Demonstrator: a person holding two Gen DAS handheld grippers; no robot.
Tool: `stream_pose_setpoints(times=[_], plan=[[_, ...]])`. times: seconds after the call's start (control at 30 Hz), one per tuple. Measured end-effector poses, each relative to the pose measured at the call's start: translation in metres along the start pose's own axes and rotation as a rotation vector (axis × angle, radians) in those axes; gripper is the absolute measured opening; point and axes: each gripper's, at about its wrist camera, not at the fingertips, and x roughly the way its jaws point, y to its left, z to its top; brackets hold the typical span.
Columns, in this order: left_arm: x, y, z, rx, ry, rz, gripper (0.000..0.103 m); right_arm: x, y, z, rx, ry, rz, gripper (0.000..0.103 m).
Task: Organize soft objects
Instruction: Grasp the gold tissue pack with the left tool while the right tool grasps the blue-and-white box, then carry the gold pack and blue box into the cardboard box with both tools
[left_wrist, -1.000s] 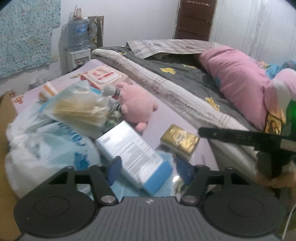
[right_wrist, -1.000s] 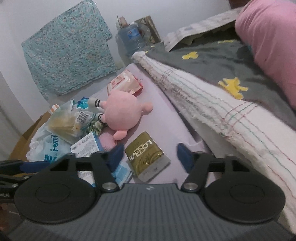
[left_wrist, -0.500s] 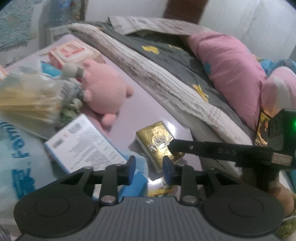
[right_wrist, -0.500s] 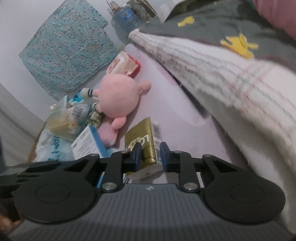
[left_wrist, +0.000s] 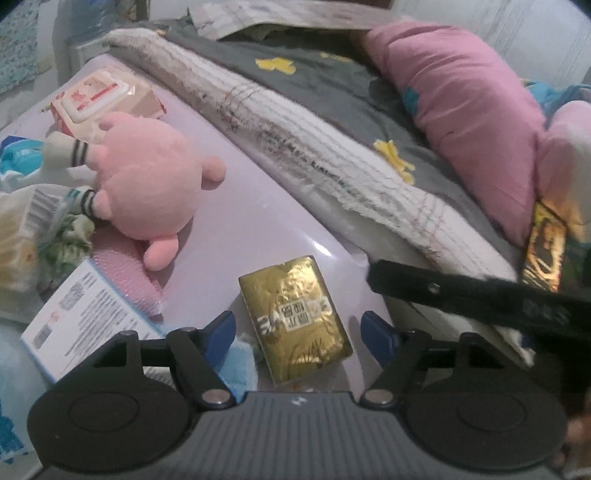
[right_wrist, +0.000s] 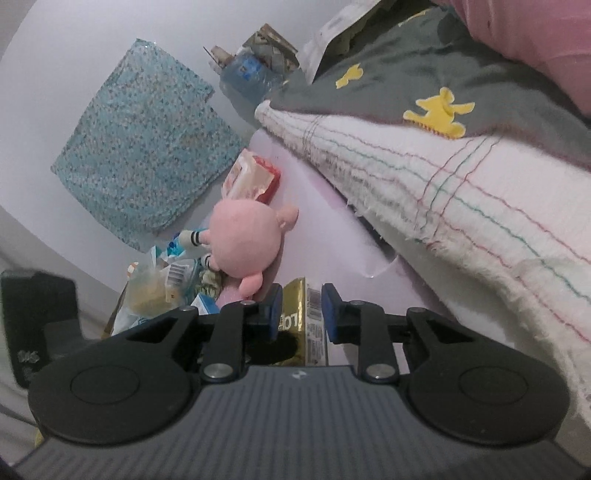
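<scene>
The left gripper (left_wrist: 297, 326) is hanging low over the pale lilac glossy bench (left_wrist: 258, 221) with its blue-padded fingers spread wide apart, and the flat gold foil packet (left_wrist: 295, 319) is lying between them without touching either one. In the right wrist view the right gripper (right_wrist: 298, 308) is sitting with its fingers drawn close on that same gold packet (right_wrist: 295, 306), the pads pressing its two sides so it is standing on edge between them. Beyond the packet, toward the far end of the bench, the round pink plush toy (left_wrist: 147, 184) with stubby feet and striped white limbs is lying on its side, one foot resting on a pink bubble-textured pouch (left_wrist: 125, 273). Just behind the plush, a peach-and-red soft pack of wet wipes (left_wrist: 99, 96) is sitting near the bench's far edge. At the left edge, a white-and-blue printed box (left_wrist: 85, 321) is leaning against a crinkly clear bag of yellow contents (left_wrist: 18, 236). Along the right edge of the bench, a cream fringed blanket with coloured thread lines (left_wrist: 314, 147) is draping down off a bed, with a grey cover with yellow shapes (left_wrist: 332, 92) above it and a large pink pillow (left_wrist: 461, 122) lying farther back
</scene>
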Motion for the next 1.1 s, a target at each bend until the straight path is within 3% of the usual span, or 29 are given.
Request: stream_pose_setpoints(times=[0.2,0.47,0.83,0.97,1.1], plan=[[0.023,-0.001,0.003,-0.012,0.05,0.039,0.067,-0.009,-0.009,-0.003,0.013,-0.015,-0.025,0.024],[0.014,0.002,0.0,-0.034,0.012,0.023,0.061,-0.018,-0.012,-0.007,0.034,-0.046,-0.027,0.024],[-0.08,0.035,-0.014,-0.134,-0.178,-0.01,0.061,-0.018,0.004,-0.006,0.009,-0.062,0.004,0.025],[-0.117,0.061,-0.027,-0.186,-0.231,0.028,0.061,-0.004,0.019,-0.015,-0.026,-0.009,0.024,0.029],[-0.143,0.083,-0.043,-0.231,-0.257,0.084,0.061,0.017,0.037,-0.027,-0.078,0.076,0.037,0.041]])
